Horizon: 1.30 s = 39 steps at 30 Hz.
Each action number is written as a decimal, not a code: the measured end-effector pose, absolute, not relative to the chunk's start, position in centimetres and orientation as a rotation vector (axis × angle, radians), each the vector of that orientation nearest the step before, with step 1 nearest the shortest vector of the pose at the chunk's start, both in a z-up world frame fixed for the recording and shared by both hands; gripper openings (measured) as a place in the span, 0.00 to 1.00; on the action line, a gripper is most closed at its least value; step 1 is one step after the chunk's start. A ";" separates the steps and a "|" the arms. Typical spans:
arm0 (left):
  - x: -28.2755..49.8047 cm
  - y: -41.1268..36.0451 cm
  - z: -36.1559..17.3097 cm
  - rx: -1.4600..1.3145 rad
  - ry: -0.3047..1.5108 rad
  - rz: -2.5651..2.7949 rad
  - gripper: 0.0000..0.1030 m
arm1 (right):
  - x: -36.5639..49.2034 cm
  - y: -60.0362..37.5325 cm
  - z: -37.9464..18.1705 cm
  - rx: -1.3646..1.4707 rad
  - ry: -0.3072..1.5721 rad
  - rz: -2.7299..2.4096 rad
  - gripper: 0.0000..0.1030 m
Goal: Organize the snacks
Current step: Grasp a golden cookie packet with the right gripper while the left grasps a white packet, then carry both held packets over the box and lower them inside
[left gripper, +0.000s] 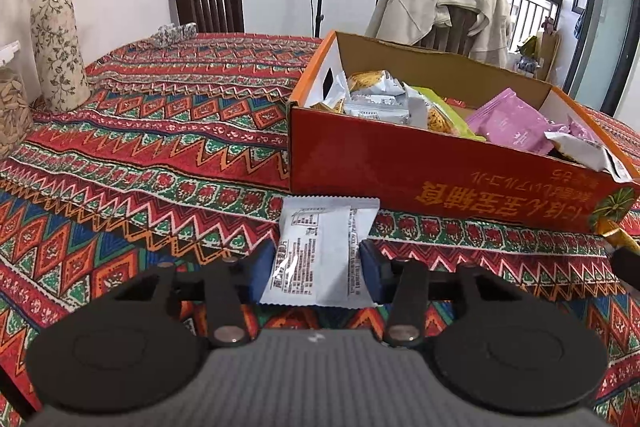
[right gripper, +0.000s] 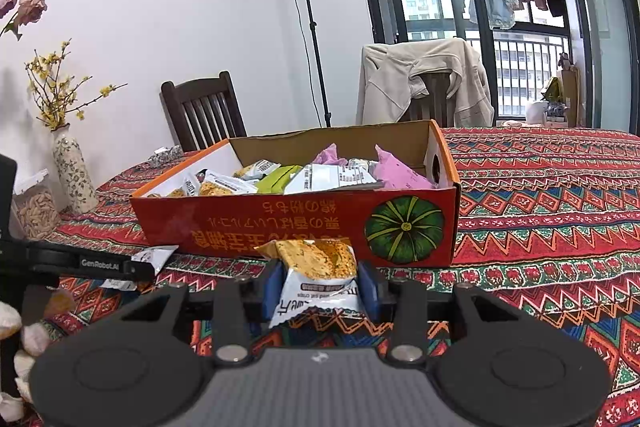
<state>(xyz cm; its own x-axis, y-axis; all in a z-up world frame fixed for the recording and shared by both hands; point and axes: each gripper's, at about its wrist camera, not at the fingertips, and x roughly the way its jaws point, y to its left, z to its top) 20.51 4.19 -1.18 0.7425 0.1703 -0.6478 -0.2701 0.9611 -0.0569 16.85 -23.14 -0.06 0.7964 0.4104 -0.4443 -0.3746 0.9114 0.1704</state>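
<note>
Currently, both grippers carry 1 packet each, and the step in hand is the transfer of loose snacks into the box.

Left gripper (left gripper: 319,259): the blue pads bear on both sides of the white snack packet (left gripper: 322,247), which lies printed side up between them. The jaws stand partly closed, at packet width. The packet's far edge lies just in front of the red wall of the snack box (left gripper: 440,183). Whether the packet has left the tablecloth (left gripper: 160,155) cannot be told from this view.

Right gripper (right gripper: 318,287): the pads clamp the lower half of the orange-and-white snack packet (right gripper: 316,275), jaws partly closed to its width. The packet stands upright, just in front of the box wall with the pumpkin picture (right gripper: 404,229).

Box contents: several packets lie inside already, including silver, green and pink ones (left gripper: 508,121). The box stands open-topped near the middle of the table.

Surroundings: a flowered vase (left gripper: 56,43) and a jar (left gripper: 12,107) stand at the far left, well apart from the box. 2 chairs stand behind the table, 1 draped with a beige jacket (right gripper: 420,83).

Next move, as judged: each packet requires lifting above the near wall, carrying over the open box, and release where the pile sits lowest. Risk: a packet's leading edge may catch on the cardboard rim if lifted too little.
</note>
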 end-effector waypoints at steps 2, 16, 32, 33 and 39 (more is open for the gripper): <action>19.9 4.2 -1.0 -0.159 0.677 0.228 0.45 | 16.9 -23.1 -0.1 0.075 0.494 0.423 0.39; 15.3 3.1 1.3 -0.158 0.542 0.140 0.21 | 16.0 -22.6 0.2 0.056 0.455 0.474 0.39; 17.4 4.3 -1.8 -0.202 0.677 0.190 0.80 | 15.5 -22.0 0.1 0.012 0.452 0.459 0.40; 17.5 4.3 -1.9 -0.195 0.675 0.192 0.80 | 15.5 -22.0 0.1 0.010 0.452 0.460 0.40; 17.2 3.2 -2.0 -0.124 0.659 0.184 0.45 | 15.5 -21.9 0.1 0.006 0.454 0.459 0.40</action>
<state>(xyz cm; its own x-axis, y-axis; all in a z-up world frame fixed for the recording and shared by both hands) 17.25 3.20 -1.98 0.7752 0.1305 -0.6180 -0.2090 0.9763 -0.0560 15.45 -21.88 0.06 0.7988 0.4289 -0.4219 -0.4261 0.8984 0.1065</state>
